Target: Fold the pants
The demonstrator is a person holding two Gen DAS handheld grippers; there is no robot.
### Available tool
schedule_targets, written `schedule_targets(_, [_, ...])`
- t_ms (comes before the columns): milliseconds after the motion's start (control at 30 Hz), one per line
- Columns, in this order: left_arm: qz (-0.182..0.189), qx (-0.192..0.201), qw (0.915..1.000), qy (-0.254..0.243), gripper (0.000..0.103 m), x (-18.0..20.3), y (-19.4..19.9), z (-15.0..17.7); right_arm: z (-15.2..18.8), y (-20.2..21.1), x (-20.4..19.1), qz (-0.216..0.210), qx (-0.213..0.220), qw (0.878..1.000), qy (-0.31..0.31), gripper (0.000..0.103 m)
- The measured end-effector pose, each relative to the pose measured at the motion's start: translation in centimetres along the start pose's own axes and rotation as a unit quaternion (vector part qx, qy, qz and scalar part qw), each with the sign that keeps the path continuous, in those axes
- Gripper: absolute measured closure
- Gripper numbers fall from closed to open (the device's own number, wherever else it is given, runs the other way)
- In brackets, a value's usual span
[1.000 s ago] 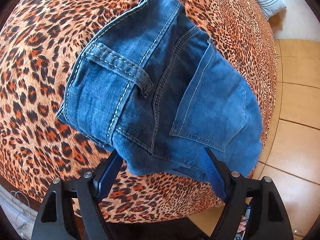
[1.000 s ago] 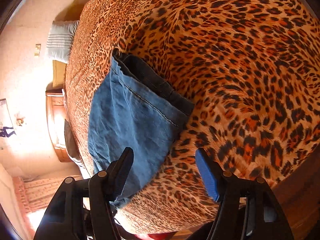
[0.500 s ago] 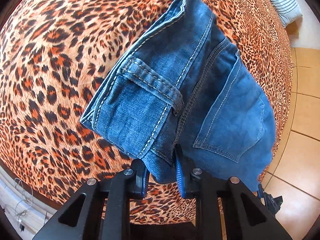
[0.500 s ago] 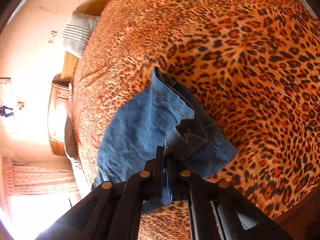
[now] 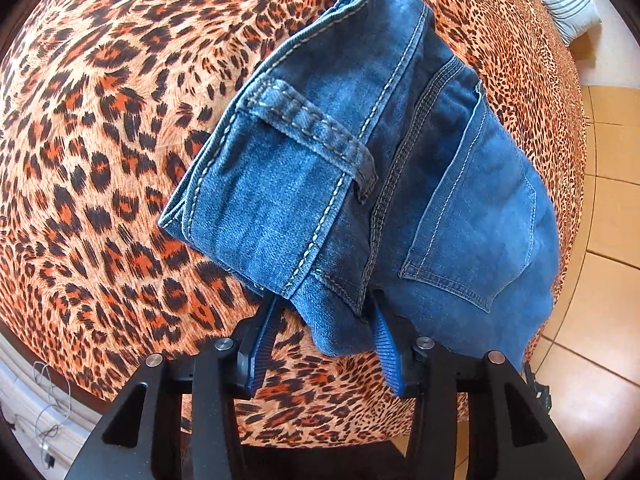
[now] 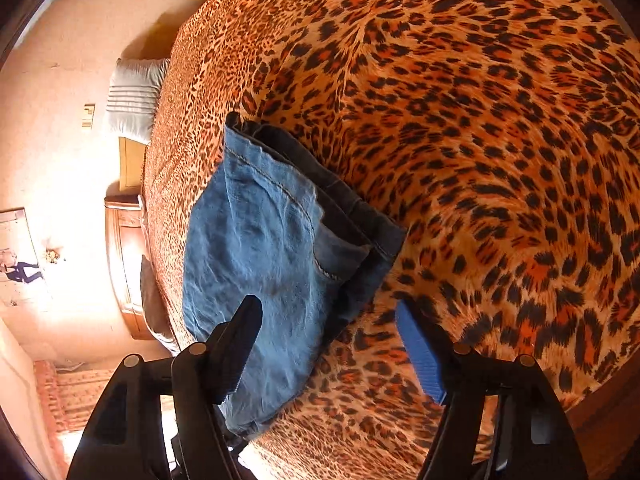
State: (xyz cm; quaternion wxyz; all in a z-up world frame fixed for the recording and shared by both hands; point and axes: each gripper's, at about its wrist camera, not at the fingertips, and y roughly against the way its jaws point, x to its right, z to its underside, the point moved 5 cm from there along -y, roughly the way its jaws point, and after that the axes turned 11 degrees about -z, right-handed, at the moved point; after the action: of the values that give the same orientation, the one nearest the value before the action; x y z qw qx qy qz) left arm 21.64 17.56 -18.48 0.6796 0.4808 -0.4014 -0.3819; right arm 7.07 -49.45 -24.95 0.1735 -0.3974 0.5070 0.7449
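Blue denim pants [image 5: 360, 184] lie folded on a leopard-print bed. The left wrist view shows the waistband end with a belt loop and back pocket. My left gripper [image 5: 324, 344] is open, its blue pads on either side of the waistband corner, which lies loose between them. The right wrist view shows the leg-hem end of the pants [image 6: 272, 264], with hems stacked. My right gripper [image 6: 332, 344] is open and empty, just short of the near hem corner.
The leopard-print bedspread [image 6: 480, 120] covers the whole bed. A grey striped pillow [image 6: 132, 96] lies at the far end; it also shows in the left wrist view [image 5: 560, 0]. A wooden nightstand [image 6: 124, 264] stands beside the bed. Tiled floor [image 5: 600, 240] lies past the bed's edge.
Half a second ago both grippers were shut on the pants, left on the waistband corner, right on the hem. Both have now opened and let go; the right has backed off slightly.
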Motion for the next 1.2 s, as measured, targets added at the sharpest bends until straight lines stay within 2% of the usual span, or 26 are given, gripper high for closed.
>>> schedule_targets(33, [0.001,-0.001,1.0,0.002,0.055,0.0,-0.1,0.0,-0.3,-0.3,0.3,0.009,0.004,1.0,-0.008,0.031])
schedule_targets(100, [0.003,0.0,1.0,0.005,0.052,0.2,-0.2,-0.1,-0.7,-0.5,0.5,-0.005,0.013,1.0,-0.022,0.031])
schedule_targets(200, [-0.008,0.006,0.9999,0.007,0.052,0.6,-0.5,-0.1,-1.6,-1.3,-0.7,-0.004,0.029,1.0,0.006,0.033])
schedule_targets(233, [-0.014,0.009,0.9998,0.008,0.053,0.7,-0.5,0.0,-1.7,-1.6,-1.1,0.003,0.032,0.999,0.019,0.056])
schedule_targets(267, [-0.022,0.014,0.9996,0.009,0.064,0.8,-0.4,0.1,-1.7,-1.8,-1.3,0.007,0.026,0.999,0.023,0.081])
schedule_targets(300, [-0.024,0.016,0.9996,0.006,0.069,1.1,-0.2,0.3,-1.6,-1.9,-1.3,-0.001,0.015,1.0,0.011,0.097])
schedule_targets(333, [-0.03,0.017,0.9994,0.003,0.073,1.3,0.2,0.7,-1.4,-1.5,-1.5,-0.006,0.018,1.0,0.003,0.097])
schedule_targets(367, [-0.026,0.018,0.9995,0.002,0.08,1.5,0.7,1.2,-1.3,-0.9,-2.1,-0.02,0.018,1.0,0.0,0.097])
schedule_targets(400, [-0.02,0.018,0.9996,-0.003,0.083,1.7,1.2,1.7,-1.2,0.1,-2.9,-0.034,0.017,0.999,0.004,0.098])
schedule_targets(467, [-0.031,0.029,0.999,-0.016,0.083,1.9,1.5,2.2,-0.9,1.7,-4.3,-0.033,0.011,0.999,0.038,0.098])
schedule_targets(533, [-0.041,0.015,0.9989,-0.015,0.082,1.7,0.0,2.0,-1.3,1.6,-3.5,0.002,0.001,0.999,0.051,0.097])
schedule_targets(600, [-0.025,-0.018,0.9994,0.015,0.082,1.1,-1.6,2.0,-1.8,0.5,-0.8,0.047,-0.011,0.998,0.038,0.096])
schedule_targets(633, [-0.014,-0.022,0.9993,0.025,0.082,0.8,-1.7,1.9,-1.8,0.0,0.7,0.065,-0.014,0.997,0.026,0.094])
schedule_targets(700, [0.003,-0.025,0.9995,0.019,0.081,0.8,-0.9,2.1,-1.5,-0.1,1.8,0.057,-0.005,0.998,0.006,0.095])
schedule_targets(733, [0.011,-0.019,0.9997,0.007,0.08,0.8,-0.2,2.3,-1.3,0.2,1.7,0.046,0.0,0.999,-0.003,0.085])
schedule_targets(767, [0.016,-0.013,0.9998,-0.007,0.076,0.7,0.7,2.6,-1.2,0.5,1.4,0.04,-0.003,0.999,-0.005,0.08])
schedule_targets(800, [0.016,-0.003,0.9997,-0.016,0.073,0.4,1.7,2.9,-1.2,0.8,1.1,0.043,-0.009,0.999,-0.001,0.069])
schedule_targets(833, [0.024,0.009,0.9995,-0.019,0.064,0.0,2.8,3.1,-1.3,1.6,0.8,0.045,-0.007,0.999,0.004,0.058])
schedule_targets(867, [0.034,0.021,0.9991,-0.017,0.054,-0.6,3.9,3.1,-1.5,2.6,0.5,0.045,0.003,0.999,0.009,0.055])
schedule_targets(933, [0.049,0.041,0.9979,-0.008,0.044,-1.6,5.8,3.1,-2.1,4.7,0.0,0.051,0.029,0.998,0.013,0.05])
schedule_targets(1033, [0.058,0.059,0.9964,-0.018,0.044,-1.6,7.5,1.8,-3.8,6.4,-1.3,0.048,0.052,0.997,0.031,0.047])
schedule_targets(1067, [0.047,0.069,0.9962,-0.024,0.044,-1.3,7.9,1.0,-4.6,6.2,-2.2,0.047,0.051,0.997,0.04,0.045])
schedule_targets(1133, [0.025,0.091,0.9946,-0.041,0.042,-0.7,8.4,-1.3,-6.0,4.9,-4.1,0.042,0.039,0.996,0.061,0.035])
schedule_targets(1200, [-0.007,0.107,0.9928,-0.053,0.042,0.9,8.5,-3.6,-7.2,2.7,-6.1,0.032,0.03,0.996,0.08,0.034])
